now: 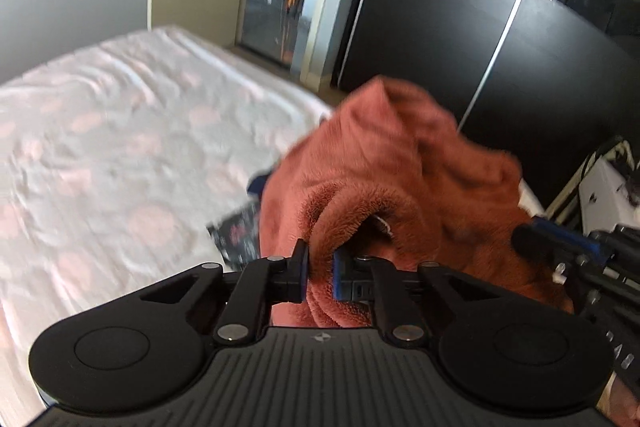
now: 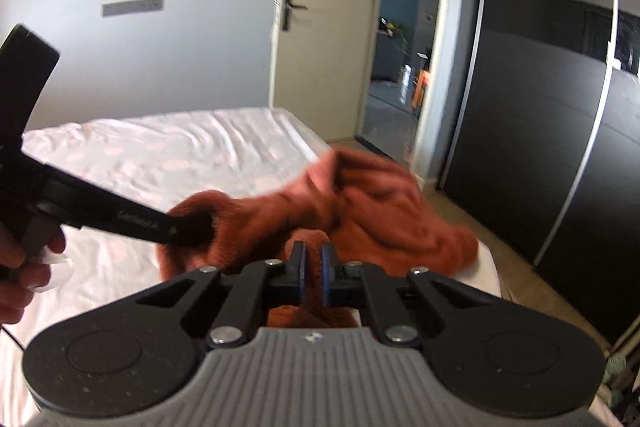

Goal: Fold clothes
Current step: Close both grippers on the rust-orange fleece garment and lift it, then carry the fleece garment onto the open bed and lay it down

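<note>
A rust-coloured fleece garment (image 1: pixel 392 163) hangs bunched above the bed's right side. My left gripper (image 1: pixel 320 251) is shut on a thick rolled edge of it. In the right wrist view the garment (image 2: pixel 380 211) spreads ahead of my right gripper (image 2: pixel 313 247), whose jaws stand nearly together with fleece between them. The left gripper (image 2: pixel 192 227) reaches in from the left, its tip buried in the cloth, with a person's hand (image 2: pixel 20 259) on its handle. The right gripper (image 1: pixel 532 239) shows at the garment's right side in the left wrist view.
The bed (image 1: pixel 100 147) has a white sheet with pale pink spots. A dark patterned cloth (image 1: pixel 240 235) lies under the garment. A dark sliding wardrobe (image 2: pixel 540 147) stands to the right. Beyond the bed are a cream door (image 2: pixel 320 7) and an open doorway (image 2: pixel 400 67).
</note>
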Tool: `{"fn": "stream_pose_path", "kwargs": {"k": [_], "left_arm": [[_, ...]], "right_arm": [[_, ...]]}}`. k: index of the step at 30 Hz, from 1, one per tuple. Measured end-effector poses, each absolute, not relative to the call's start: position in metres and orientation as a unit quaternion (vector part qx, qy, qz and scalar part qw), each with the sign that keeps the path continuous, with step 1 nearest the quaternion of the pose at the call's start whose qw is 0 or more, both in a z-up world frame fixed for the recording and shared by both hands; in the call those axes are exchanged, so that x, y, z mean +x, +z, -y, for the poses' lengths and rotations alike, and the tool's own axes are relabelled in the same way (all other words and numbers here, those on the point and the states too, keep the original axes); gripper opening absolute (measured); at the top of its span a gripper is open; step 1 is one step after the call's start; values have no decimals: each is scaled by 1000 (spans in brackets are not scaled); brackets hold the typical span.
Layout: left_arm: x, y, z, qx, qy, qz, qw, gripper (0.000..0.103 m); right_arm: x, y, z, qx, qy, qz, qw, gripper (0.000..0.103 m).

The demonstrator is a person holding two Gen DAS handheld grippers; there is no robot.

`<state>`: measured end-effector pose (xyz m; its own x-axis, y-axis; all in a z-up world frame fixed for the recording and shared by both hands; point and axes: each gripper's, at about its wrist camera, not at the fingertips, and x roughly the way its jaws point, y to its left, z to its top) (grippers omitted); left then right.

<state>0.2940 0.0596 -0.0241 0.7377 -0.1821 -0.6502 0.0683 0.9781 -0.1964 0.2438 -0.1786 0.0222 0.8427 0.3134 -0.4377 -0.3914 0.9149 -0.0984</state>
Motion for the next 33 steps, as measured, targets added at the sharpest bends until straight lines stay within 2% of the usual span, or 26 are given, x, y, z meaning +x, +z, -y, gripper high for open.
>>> {"fn": "stream_pose_path", "kwargs": {"k": [9, 13, 20, 26, 29, 30, 33], "left_arm": [[214, 87, -120, -73, 6, -230, 970, 5], [157, 135, -166, -73, 55, -188, 978, 5], [26, 183, -249, -64, 186, -136, 971, 5], [-70, 165, -291, -93, 257, -158, 949, 5], [-92, 125, -301, -122, 263, -201, 935, 5], [-97, 113, -302, -128, 262, -213, 932, 5], [-107, 80, -306, -141, 255, -243, 925, 3]], "right_arm": [[187, 108, 118, -103, 259, -104, 955, 8], [145, 145, 68, -107, 314, -49, 942, 8], [70, 180, -36, -92, 441, 7, 893, 8], [29, 159, -102, -69, 513, -23, 855, 8], [28, 119, -123, -69, 515, -73, 851, 6], [29, 105, -127, -72, 508, -86, 854, 0], [37, 61, -126, -93, 440, -92, 888, 0]]}}
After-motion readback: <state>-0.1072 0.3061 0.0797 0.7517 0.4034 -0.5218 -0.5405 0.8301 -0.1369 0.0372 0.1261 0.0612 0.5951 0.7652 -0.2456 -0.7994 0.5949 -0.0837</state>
